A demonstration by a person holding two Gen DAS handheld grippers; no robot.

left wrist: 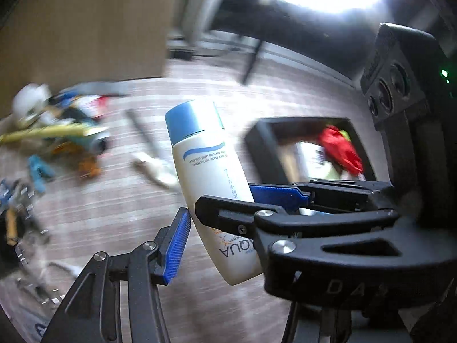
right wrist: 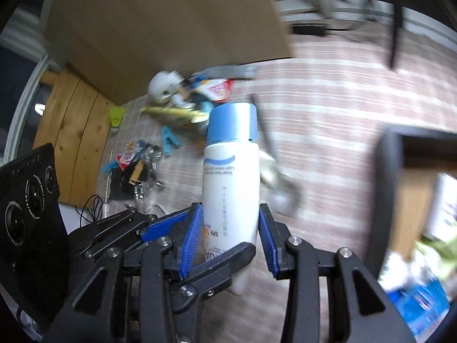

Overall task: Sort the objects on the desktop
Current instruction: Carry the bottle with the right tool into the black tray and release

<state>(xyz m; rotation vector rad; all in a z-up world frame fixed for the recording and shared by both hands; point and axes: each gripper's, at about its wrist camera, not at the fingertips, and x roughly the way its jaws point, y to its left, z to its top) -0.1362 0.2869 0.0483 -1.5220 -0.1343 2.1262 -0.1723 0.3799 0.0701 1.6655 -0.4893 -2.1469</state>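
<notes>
A white sunscreen bottle (left wrist: 205,171) with a blue cap is held in the air, cap pointing away, above the striped tabletop; it also shows in the right wrist view (right wrist: 231,183). My right gripper (right wrist: 231,243) is shut on its lower body, blue pads on both sides. It appears from the right in the left wrist view (left wrist: 228,203), clamped across the bottle. In the left wrist view only one blue-padded finger (left wrist: 178,245) of my left gripper shows, just left of the bottle's base, with a small gap to it.
A black open bin (left wrist: 274,154) with a red item (left wrist: 340,151) and other things stands at the right; its rim also shows in the right wrist view (right wrist: 391,200). A heap of clips, packets and small objects (right wrist: 177,105) lies at the far left. A spoon-like utensil (left wrist: 154,160) lies behind the bottle.
</notes>
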